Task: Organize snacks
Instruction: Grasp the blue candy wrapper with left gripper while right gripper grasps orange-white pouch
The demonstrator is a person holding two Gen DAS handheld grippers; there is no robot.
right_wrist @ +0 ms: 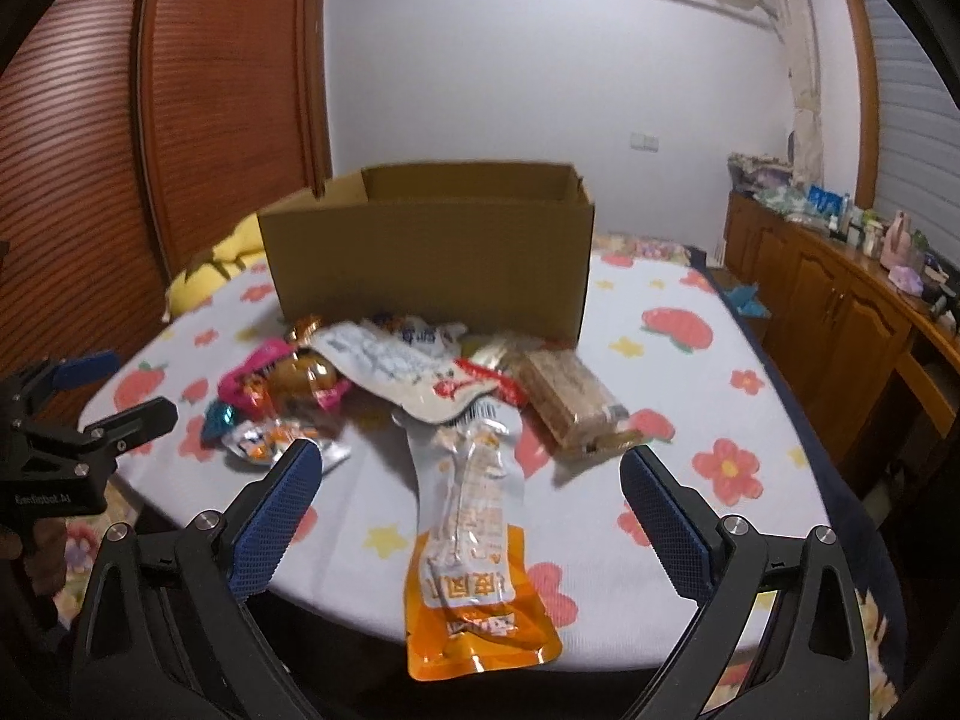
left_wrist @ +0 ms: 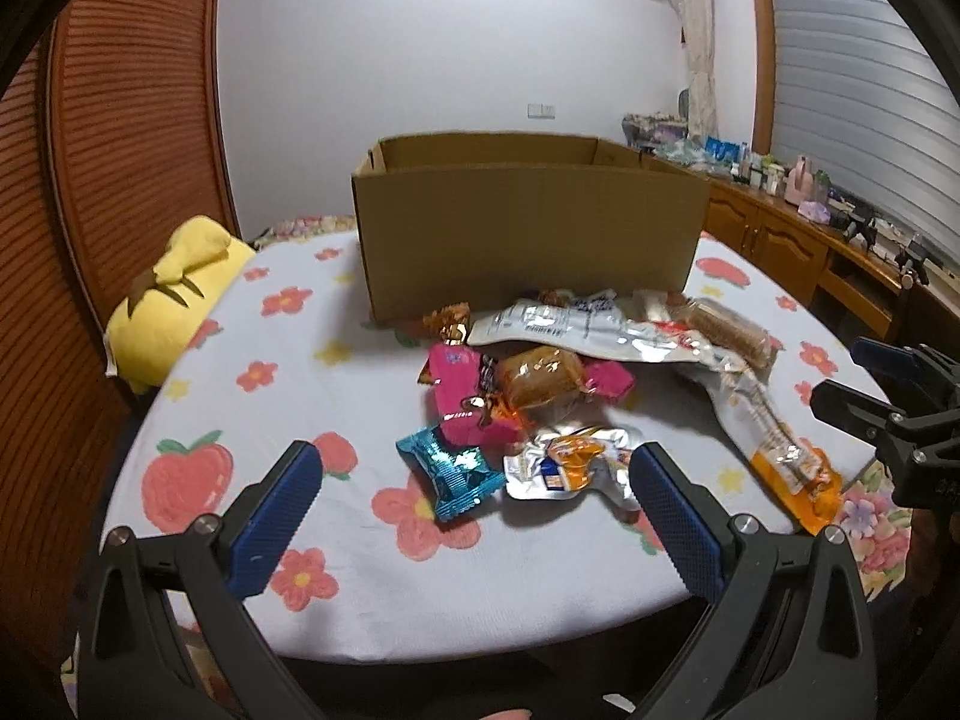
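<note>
An open cardboard box (left_wrist: 528, 234) stands on the flowered bed cover (left_wrist: 258, 360); it also shows in the right wrist view (right_wrist: 432, 258). A pile of snack packets lies in front of it: a teal packet (left_wrist: 453, 471), a silver-orange packet (left_wrist: 570, 468), a pink packet (left_wrist: 462, 396), a large white pouch (left_wrist: 576, 330) and a long orange-ended pouch (right_wrist: 474, 540). A brown bar (right_wrist: 570, 402) lies on the right. My left gripper (left_wrist: 474, 480) is open and empty above the teal and silver packets. My right gripper (right_wrist: 471, 468) is open and empty over the long pouch.
A yellow plush cushion (left_wrist: 174, 300) lies at the left edge of the bed. A wooden sideboard (right_wrist: 840, 324) with small items runs along the right wall. A wooden wardrobe (left_wrist: 120, 150) stands on the left. The right gripper shows in the left wrist view (left_wrist: 840, 378).
</note>
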